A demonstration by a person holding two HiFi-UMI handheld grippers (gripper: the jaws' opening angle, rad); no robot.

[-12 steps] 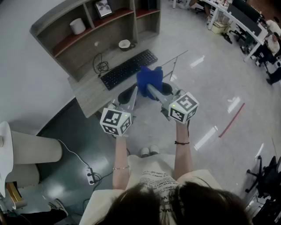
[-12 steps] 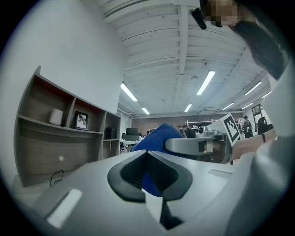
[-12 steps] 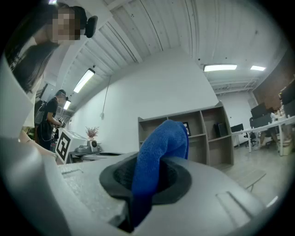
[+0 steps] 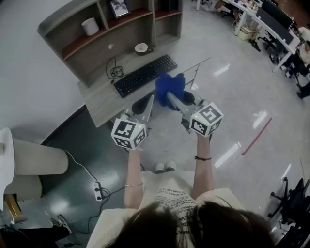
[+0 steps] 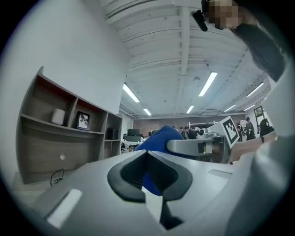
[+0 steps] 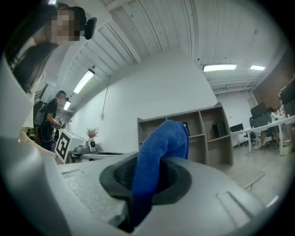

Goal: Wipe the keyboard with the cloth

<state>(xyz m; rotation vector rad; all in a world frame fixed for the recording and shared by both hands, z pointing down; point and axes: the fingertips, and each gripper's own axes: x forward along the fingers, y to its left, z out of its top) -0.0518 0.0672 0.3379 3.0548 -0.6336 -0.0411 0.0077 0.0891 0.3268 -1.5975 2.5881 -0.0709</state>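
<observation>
1. Your right gripper (image 4: 168, 97) is clamped on the blue cloth (image 4: 169, 85). In the right gripper view the fabric is pinched between the dark pads and bulges up above them.
2. The cloth shows just beside the keyboard's (image 4: 144, 75) right end, on the side nearer you. No view shows whether it touches the keys.
3. Your left gripper (image 4: 149, 101) has its jaws drawn narrow, pads meeting at the tips with nothing pinched. The blue seen past them in the left gripper view is the cloth in the other tool.
4. The left gripper points toward the keyboard's near long edge, close beside the right gripper.
5. The keyboard is black and lies at a slant on the wooden desk (image 4: 103, 105). Its key legends are too small to read.
6. Behind the keyboard's left end lies a coiled dark cable (image 4: 115, 72). Behind its right end sits a small white bowl (image 4: 141, 48).
7. Farther behind the keyboard stands a shelf unit (image 4: 99, 46) holding a white cylinder (image 4: 90, 26) and a framed picture (image 4: 118, 7).
8. Each gripper's cube carries black-and-white square markers, patterns rather than letters.
9. The print on your shirt (image 4: 173, 201) is too small to read.
</observation>
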